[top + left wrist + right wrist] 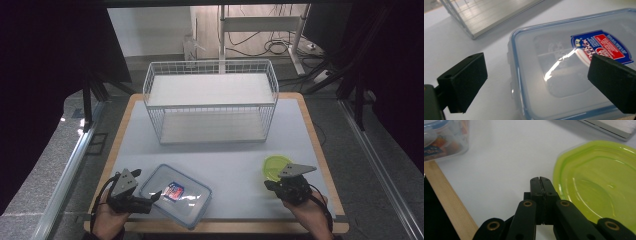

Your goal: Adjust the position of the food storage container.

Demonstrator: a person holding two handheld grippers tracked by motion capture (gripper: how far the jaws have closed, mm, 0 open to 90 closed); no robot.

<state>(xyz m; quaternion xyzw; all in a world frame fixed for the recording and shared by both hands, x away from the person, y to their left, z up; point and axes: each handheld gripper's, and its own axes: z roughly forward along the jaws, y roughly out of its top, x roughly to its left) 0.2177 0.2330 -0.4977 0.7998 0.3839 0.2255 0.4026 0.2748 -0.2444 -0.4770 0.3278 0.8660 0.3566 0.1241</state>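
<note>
My left hand-held gripper [156,195] was matte black, with two blocky rectangular pads [464,82] and a grey three-cornered plate on top. My right hand-held gripper [540,181] showed black linkage arms fitted with brass-coloured pivot rings. A black cable trailed from each.

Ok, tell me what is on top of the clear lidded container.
The clear container carries its blue-rimmed lid with a red and blue label; the open left gripper straddles its edge. The glare hides any contents.
</note>
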